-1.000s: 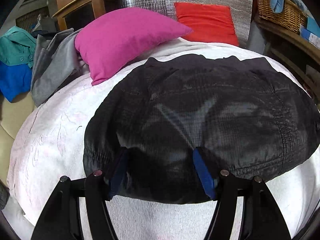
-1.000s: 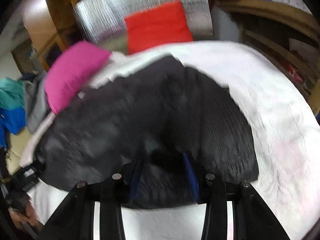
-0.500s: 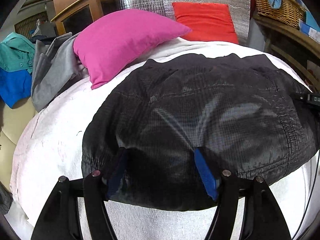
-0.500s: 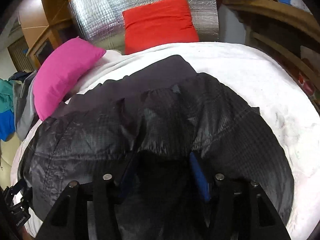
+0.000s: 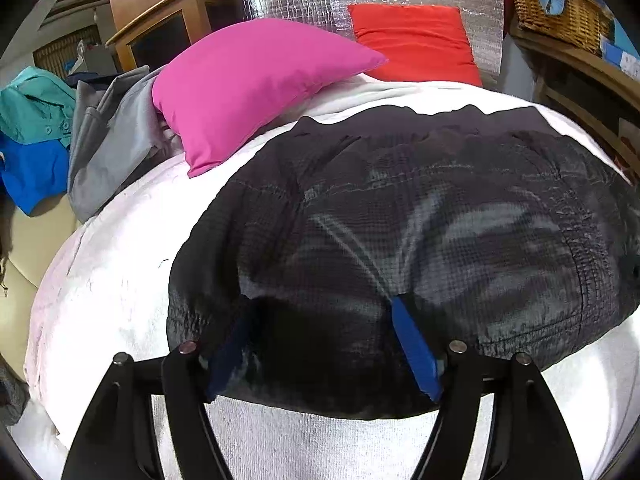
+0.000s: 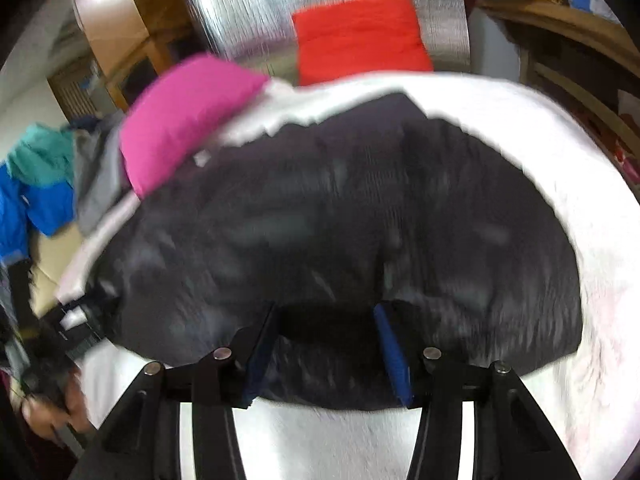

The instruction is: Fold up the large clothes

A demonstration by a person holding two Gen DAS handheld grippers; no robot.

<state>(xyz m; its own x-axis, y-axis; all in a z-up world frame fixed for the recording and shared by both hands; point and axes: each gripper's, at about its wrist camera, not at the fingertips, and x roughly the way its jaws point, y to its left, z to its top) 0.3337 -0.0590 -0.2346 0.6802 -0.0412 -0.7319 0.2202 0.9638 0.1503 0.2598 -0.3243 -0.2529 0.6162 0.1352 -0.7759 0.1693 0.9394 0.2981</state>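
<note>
You have the black jacket (image 5: 420,232) spread across the middle of the bed (image 5: 100,300), its hem along the near edge and its far edge short of the pink pillow (image 5: 248,80) and red pillow (image 5: 416,40) at the head. You are at the first fold, I judge: both claws sit on the near hem, nothing yet turned over.

Your left gripper (image 5: 320,344) stands wide, its jaws opening, with hem fabric bunched between the blue pads; whether they press on it I cannot tell. Your right gripper (image 6: 326,350) has its jaws closing, dark cloth between them; blur hides any grip.

The next move calls for a firm pinch on both sides, then a level lift of the hem towards the pillows.

Against a second ago, the left view barely differs. The right view shows more white bed below the hem, and blur again.
</note>
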